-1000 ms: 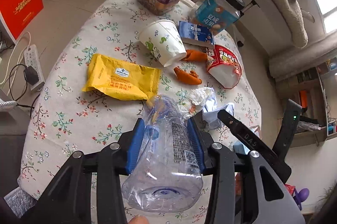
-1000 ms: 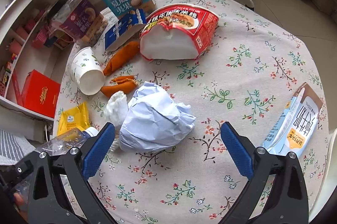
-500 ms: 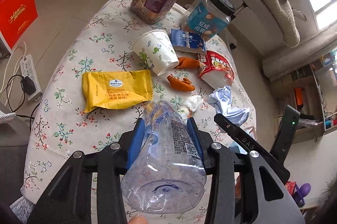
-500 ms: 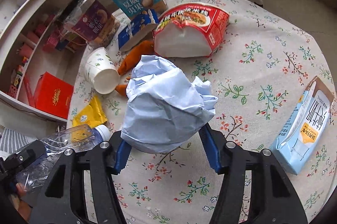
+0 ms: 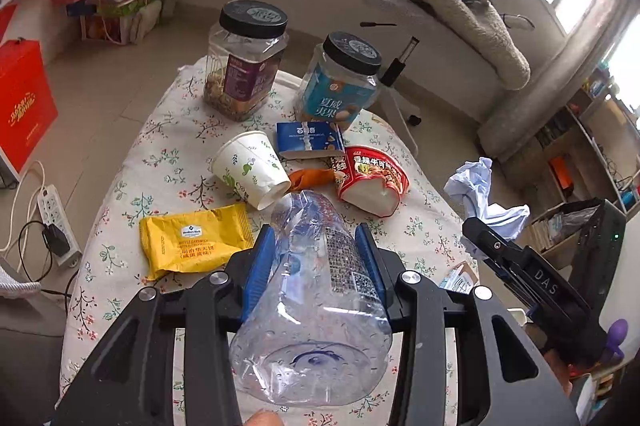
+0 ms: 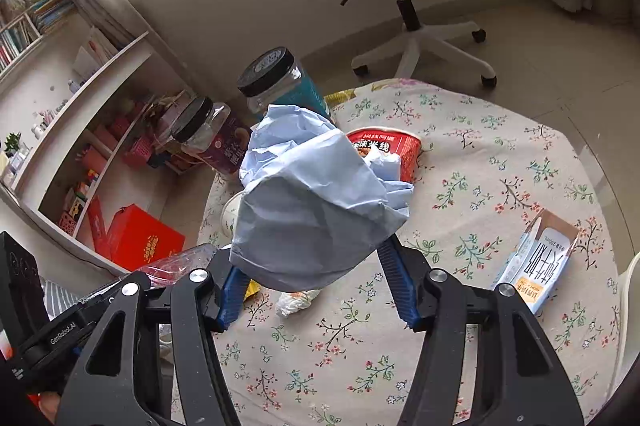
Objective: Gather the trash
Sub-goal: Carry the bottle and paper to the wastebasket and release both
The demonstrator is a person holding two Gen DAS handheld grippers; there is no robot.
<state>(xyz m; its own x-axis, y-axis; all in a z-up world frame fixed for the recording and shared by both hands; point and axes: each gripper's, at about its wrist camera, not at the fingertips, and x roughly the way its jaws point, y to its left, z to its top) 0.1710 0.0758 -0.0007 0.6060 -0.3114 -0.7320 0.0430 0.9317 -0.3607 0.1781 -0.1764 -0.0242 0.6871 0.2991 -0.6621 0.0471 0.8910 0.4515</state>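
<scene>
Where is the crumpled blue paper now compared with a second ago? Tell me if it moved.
Yes. The crumpled blue paper, clamped in the right gripper, has risen off the table and now hangs above the red noodle cup.

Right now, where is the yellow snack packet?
In the left wrist view, the flat yellow snack packet lies on the floral tablecloth, left of the held clear plastic bottle and just below the tipped paper cup.

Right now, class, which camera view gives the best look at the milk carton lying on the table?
The right wrist view: the milk carton lies in full sight on the floral table, its printed face readable. In the left wrist view only a corner of it peeks out behind the claw, too little to identify.
</scene>
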